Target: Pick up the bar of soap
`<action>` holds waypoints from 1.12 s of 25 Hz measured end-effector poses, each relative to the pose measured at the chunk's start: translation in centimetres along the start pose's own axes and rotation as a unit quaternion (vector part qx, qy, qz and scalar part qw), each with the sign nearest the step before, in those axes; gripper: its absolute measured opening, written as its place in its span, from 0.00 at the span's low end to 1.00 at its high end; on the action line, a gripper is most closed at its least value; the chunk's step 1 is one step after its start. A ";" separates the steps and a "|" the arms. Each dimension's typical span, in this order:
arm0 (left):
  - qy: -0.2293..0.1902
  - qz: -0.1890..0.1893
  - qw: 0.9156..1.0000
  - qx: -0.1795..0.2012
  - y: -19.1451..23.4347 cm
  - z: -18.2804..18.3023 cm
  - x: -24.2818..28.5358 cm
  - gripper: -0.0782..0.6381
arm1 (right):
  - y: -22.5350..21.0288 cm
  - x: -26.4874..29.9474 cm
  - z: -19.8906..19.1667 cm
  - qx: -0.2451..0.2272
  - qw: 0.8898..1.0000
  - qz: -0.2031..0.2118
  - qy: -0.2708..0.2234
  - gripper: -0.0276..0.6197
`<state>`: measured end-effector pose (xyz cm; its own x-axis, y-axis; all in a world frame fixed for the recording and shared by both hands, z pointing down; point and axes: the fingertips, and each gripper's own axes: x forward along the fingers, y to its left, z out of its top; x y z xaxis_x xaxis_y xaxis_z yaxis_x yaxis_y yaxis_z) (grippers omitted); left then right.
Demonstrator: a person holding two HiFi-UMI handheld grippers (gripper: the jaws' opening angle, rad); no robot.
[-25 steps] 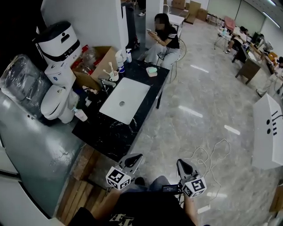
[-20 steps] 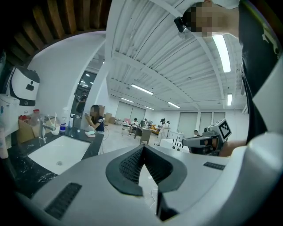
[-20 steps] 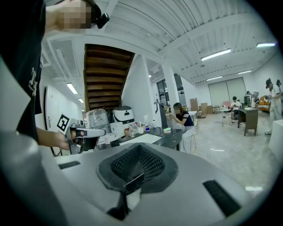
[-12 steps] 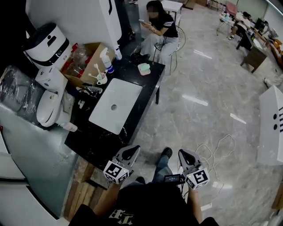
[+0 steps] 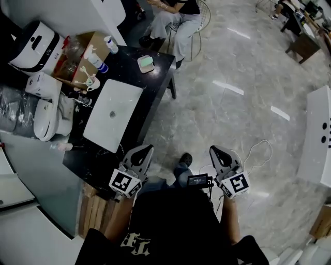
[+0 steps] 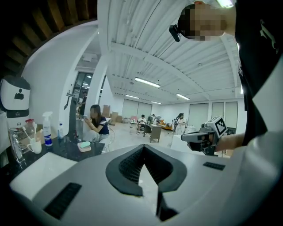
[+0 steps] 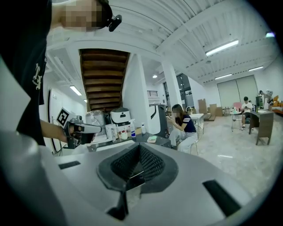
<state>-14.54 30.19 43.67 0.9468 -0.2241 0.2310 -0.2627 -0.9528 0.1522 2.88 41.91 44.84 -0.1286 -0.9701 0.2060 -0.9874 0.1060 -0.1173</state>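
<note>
Green bar of soap lies beyond the sink; probably light, stiff, slippery, so pinch its long sides; left gripper and right gripper both closed, holding nothing.

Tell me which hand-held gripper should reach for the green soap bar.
Left: the left hand-held gripper is beside the black marble counter bearing the green soap bar; the right hand-held gripper hangs over floor.

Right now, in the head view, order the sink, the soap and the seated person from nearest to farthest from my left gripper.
1. Sink, in the counter, just ahead-left of the left gripper.
2. Soap, at the counter's far end.
3. Seated person, beyond the counter.
</note>
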 end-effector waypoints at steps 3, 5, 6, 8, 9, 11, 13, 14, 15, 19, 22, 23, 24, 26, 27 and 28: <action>0.008 0.005 1.000 0.000 0.0 0.3 2.8 0.12 | -2.8 0.6 -0.4 0.008 1.000 0.003 0.004 0.05; 0.012 0.007 1.000 -0.001 -0.1 0.4 4.3 0.12 | -4.0 0.8 -0.7 0.014 1.000 0.006 0.007 0.06; 0.013 0.007 1.000 -0.002 -0.1 0.6 5.0 0.12 | -4.6 1.0 -0.8 0.017 1.000 0.007 0.009 0.05; 0.013 0.008 1.000 -0.004 0.0 1.0 6.2 0.12 | -5.5 1.5 -0.8 0.023 1.000 0.008 0.013 0.05; 0.012 0.008 1.000 -0.005 0.1 1.1 6.8 0.12 | -6.0 1.8 -0.8 0.024 1.000 0.008 0.016 0.06; 0.009 0.009 1.000 -0.007 0.5 1.3 7.9 0.12 | -6.9 2.6 -0.6 0.026 0.999 0.007 0.023 0.05; 0.006 0.011 1.000 -0.008 1.2 1.5 8.8 0.12 | -7.6 3.7 -0.6 0.024 0.999 0.009 0.027 0.06; 0.004 0.012 1.000 -0.009 1.6 1.5 9.4 0.12 | -8.0 4.2 -0.6 0.022 0.999 0.012 0.028 0.05; 0.003 0.012 1.000 -0.011 1.9 1.6 9.9 0.12 | -8.3 4.7 -0.6 0.019 0.999 0.015 0.029 0.05; -0.008 0.015 1.000 -0.017 4.0 1.9 12.2 0.12 | -9.6 7.8 -0.4 0.013 0.999 0.033 0.035 0.05; -0.015 0.023 0.999 -0.022 6.8 2.6 14.0 0.12 | -11.0 11.4 0.2 0.012 0.998 0.047 0.039 0.05; -0.018 0.027 0.999 -0.024 7.8 2.9 14.7 0.12 | -11.5 12.6 0.5 0.016 0.998 0.054 0.040 0.06; -0.021 0.030 0.999 -0.027 8.7 3.2 15.3 0.12 | -12.2 13.7 0.7 0.018 0.997 0.060 0.044 0.06; -0.026 0.038 0.998 -0.034 10.4 3.6 16.5 0.12 | -13.4 15.8 1.2 0.017 0.996 0.068 0.052 0.05; -0.027 0.041 0.998 -0.038 11.2 3.7 17.0 0.12 | -13.9 16.9 1.7 0.015 0.996 0.072 0.054 0.06; -0.027 0.044 0.998 -0.042 12.1 3.8 17.6 0.12 | -14.3 18.0 2.2 0.014 0.995 0.077 0.054 0.05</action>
<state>-0.36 13.95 45.87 0.9279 -0.3183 0.1942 -0.3568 -0.9093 0.2141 14.90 22.44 48.11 -0.2889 -0.9134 0.2869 -0.9525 0.2438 -0.1827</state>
